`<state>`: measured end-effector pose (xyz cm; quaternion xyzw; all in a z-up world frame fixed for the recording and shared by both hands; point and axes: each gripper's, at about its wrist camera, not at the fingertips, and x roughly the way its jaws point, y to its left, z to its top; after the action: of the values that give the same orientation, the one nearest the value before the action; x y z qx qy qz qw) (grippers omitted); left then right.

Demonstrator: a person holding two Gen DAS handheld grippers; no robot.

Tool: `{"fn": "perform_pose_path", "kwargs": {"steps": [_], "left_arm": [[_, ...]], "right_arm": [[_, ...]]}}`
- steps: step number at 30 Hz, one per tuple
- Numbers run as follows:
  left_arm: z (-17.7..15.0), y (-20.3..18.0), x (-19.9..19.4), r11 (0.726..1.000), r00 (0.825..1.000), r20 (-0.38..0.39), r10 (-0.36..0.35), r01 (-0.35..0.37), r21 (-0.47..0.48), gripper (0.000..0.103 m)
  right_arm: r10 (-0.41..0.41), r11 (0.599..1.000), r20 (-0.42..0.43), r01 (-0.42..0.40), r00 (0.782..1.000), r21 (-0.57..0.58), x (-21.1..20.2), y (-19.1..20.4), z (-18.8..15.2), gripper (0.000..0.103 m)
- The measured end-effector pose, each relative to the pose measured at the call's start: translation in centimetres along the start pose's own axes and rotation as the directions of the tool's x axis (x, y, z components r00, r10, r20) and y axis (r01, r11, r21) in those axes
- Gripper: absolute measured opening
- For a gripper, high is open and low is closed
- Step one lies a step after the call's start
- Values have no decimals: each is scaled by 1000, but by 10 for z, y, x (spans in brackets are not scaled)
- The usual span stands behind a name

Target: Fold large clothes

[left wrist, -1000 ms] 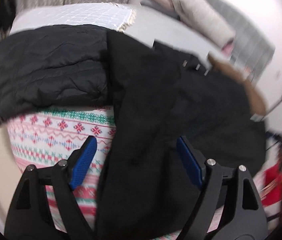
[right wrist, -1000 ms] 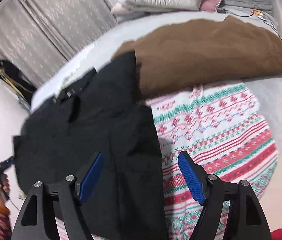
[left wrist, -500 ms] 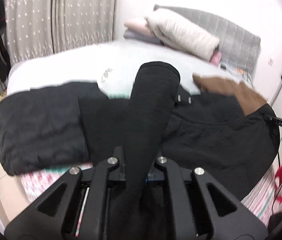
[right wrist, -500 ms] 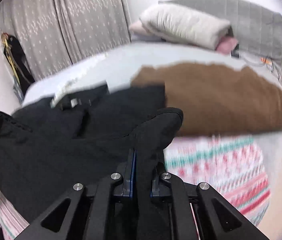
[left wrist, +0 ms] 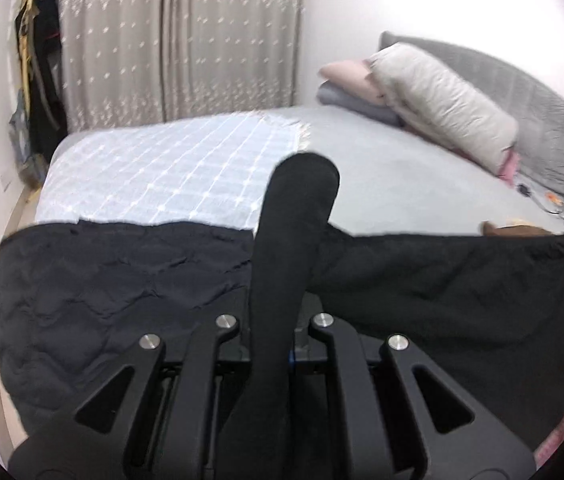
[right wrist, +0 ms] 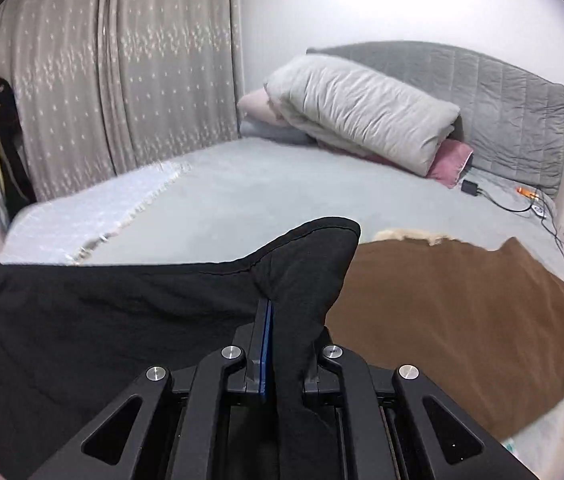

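Note:
A large black garment (left wrist: pixel 442 280) hangs stretched between my two grippers above the bed. My left gripper (left wrist: pixel 274 344) is shut on one corner of it; a fold of black cloth (left wrist: pixel 302 208) sticks up between the jaws. My right gripper (right wrist: pixel 282 348) is shut on the other corner (right wrist: pixel 314 264), and the garment (right wrist: pixel 102 320) spreads to the left from it. A folded black quilted jacket (left wrist: pixel 102 300) lies on the bed to the left in the left wrist view.
A folded brown garment (right wrist: pixel 462 320) lies on the bed at the right. A white gridded blanket (left wrist: pixel 170 176) covers the far left of the grey bed (right wrist: pixel 262 192). Pillows (right wrist: pixel 362 108) and a grey headboard (right wrist: pixel 502 92) stand at the back right. A charger and cables (right wrist: pixel 482 192) lie near the headboard. Curtains (right wrist: pixel 122 60) hang behind.
Both grippers were open over the garment, then shut on its corners. They have since lifted it, so the garment hangs between them and hides the patterned blanket.

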<state>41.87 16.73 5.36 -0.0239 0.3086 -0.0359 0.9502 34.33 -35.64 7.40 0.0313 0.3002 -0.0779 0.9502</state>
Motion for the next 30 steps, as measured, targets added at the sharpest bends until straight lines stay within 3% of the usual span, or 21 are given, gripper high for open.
{"fn": "perform_pose_path", "kwargs": {"steps": [6,8,9,11,12,13,14,16,18,24,27,29,30], "left_arm": [[-28,15,68,997,992,-104,77,-79,-18,14],[-27,18,71,995,987,-131,94,-99,-33,29],[-24,21,67,992,984,-139,112,-119,-36,34],[-22,18,50,988,980,-137,147,-152,-22,54],[-22,19,38,988,979,-134,154,-157,-7,59],[-25,21,24,989,980,-135,145,-146,5,70],[-28,22,15,992,981,-144,127,-127,10,79],[-37,33,-7,998,982,-178,58,-60,-5,83],[-51,43,-28,1000,973,-231,-6,-1,-31,85],[-111,82,-71,974,926,-324,-193,140,-179,88],[-142,96,-65,936,875,-368,-314,221,-275,88],[-157,95,-53,911,839,-396,-374,252,-326,88],[-166,92,-42,884,812,-399,-427,283,-371,88]], "right_arm": [[-91,992,-99,82,991,-91,78,17,-28,11],[-124,988,-132,110,983,-109,90,18,-36,15],[-137,986,-130,122,982,-112,89,19,-37,19],[-154,985,-118,142,981,-103,76,17,-33,39],[-159,984,-123,148,980,-98,65,13,-32,54],[-143,987,-123,132,982,-95,58,6,-30,66],[-113,991,-115,103,987,-87,42,2,-32,70],[-71,996,-119,63,990,-65,16,-11,-38,81],[-9,1000,-159,6,987,-21,-7,-26,-52,85],[102,993,-295,-80,950,87,-51,-64,-124,87],[161,980,-325,-110,932,168,-57,-77,-158,87],[229,954,-334,-143,914,263,-52,-87,-177,87],[277,928,-325,-165,904,334,-48,-93,-185,87]]}}
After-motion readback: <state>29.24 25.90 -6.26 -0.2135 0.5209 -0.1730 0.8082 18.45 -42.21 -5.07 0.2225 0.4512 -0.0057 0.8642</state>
